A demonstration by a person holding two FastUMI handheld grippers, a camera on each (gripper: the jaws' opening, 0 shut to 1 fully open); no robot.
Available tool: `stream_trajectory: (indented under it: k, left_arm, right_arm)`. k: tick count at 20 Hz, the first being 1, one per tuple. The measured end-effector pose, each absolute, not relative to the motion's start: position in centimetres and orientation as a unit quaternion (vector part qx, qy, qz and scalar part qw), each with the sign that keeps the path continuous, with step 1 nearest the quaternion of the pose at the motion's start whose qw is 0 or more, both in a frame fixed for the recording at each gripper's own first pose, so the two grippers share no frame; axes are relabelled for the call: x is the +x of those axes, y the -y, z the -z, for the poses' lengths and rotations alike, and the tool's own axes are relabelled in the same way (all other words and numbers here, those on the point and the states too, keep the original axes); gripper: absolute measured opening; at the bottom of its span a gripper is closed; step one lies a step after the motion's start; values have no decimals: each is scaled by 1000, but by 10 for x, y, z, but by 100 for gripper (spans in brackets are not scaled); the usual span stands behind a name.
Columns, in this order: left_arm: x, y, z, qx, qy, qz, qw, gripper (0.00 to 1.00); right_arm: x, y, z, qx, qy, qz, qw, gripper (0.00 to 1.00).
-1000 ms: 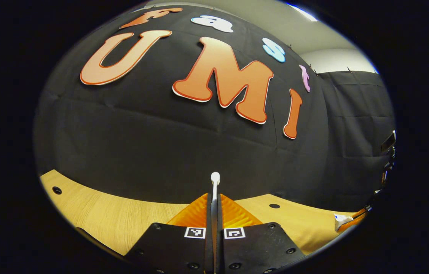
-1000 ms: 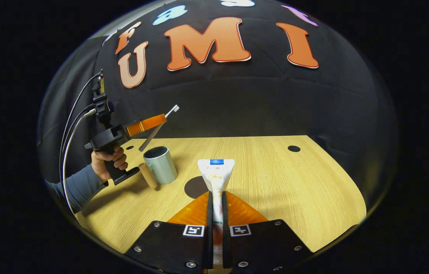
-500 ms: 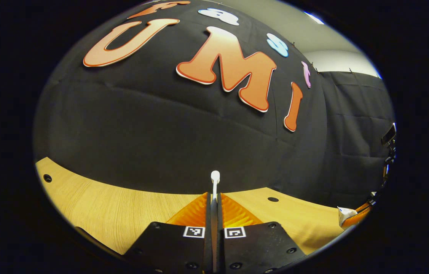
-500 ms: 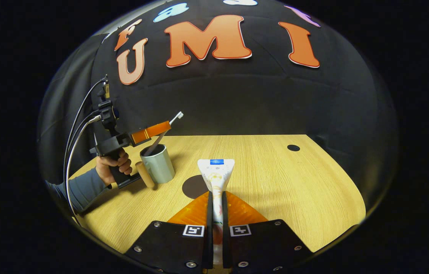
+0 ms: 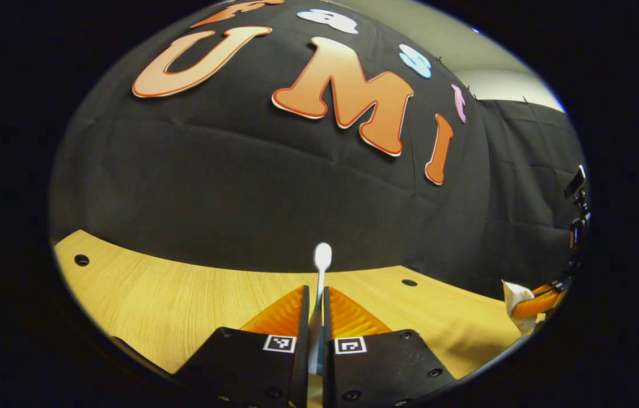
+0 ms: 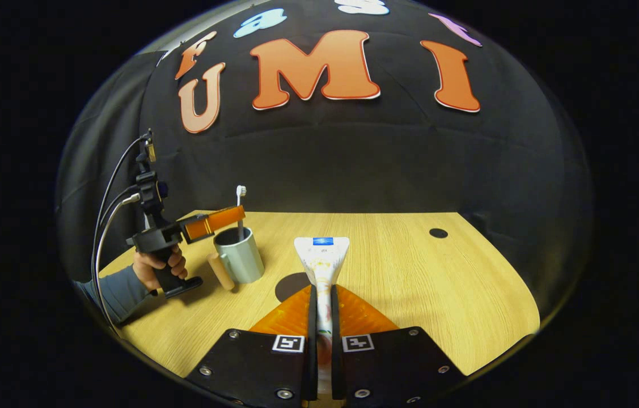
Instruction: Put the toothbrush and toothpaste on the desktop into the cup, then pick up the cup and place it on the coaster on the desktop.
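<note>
The black cloth wall closes the booth behind and to both sides, and in the left gripper view a strip of pale ceiling shows at one o'clock above it. The wooden desktop runs under everything, light-grained, with small dark holes near its far edge.

In the right gripper view, at nine o'clock, a hand with a grey sleeve holds the left gripper, cables looping up from its body. That gripper hangs over the rim of the grey-green cup, which stands upright on the desktop with a wooden handle on its left side. The toothbrush stands upright in the cup, head up. In the left gripper view its white stem rises between the fingers, which stand slightly parted; whether they touch it is hard to judge.

The right gripper is clamped on the toothpaste, flat end forward. The dark round coaster lies just left of it, at the cup's four o'clock.
</note>
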State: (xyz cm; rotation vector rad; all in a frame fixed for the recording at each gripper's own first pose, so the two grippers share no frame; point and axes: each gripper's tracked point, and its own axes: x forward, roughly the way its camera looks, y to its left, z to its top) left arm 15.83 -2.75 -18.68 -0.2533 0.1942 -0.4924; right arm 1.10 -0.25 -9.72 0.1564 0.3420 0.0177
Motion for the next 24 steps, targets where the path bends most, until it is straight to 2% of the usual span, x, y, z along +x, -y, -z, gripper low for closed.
stream_trajectory:
  k: [2,4,5,6,10,17,24]
  left_arm:
    - [143,25,191,-110,-112,240,958,19]
    - [127,20,190,-89,-122,230,961,19]
    - [121,13,188,-80,-122,220,965,32]
    - [115,8,186,-76,-122,212,967,34]
    - [95,-9,176,-61,-124,170,976,87]
    - [63,-35,172,-46,-153,117,980,93]
    - [36,-30,181,-55,-169,130,976,94]
  right_arm:
    - [14,-2,83,76,-157,-18,985,10]
    - [20,-7,69,74,-141,-26,987,10]
    - [23,-12,61,73,-131,-30,988,10]
    - [26,-17,53,74,-121,-36,989,10]
    - [43,-44,31,89,-93,-72,989,10]
    - [81,-76,3,107,-48,-109,987,10]
    - [115,-110,-25,127,11,-159,979,10]
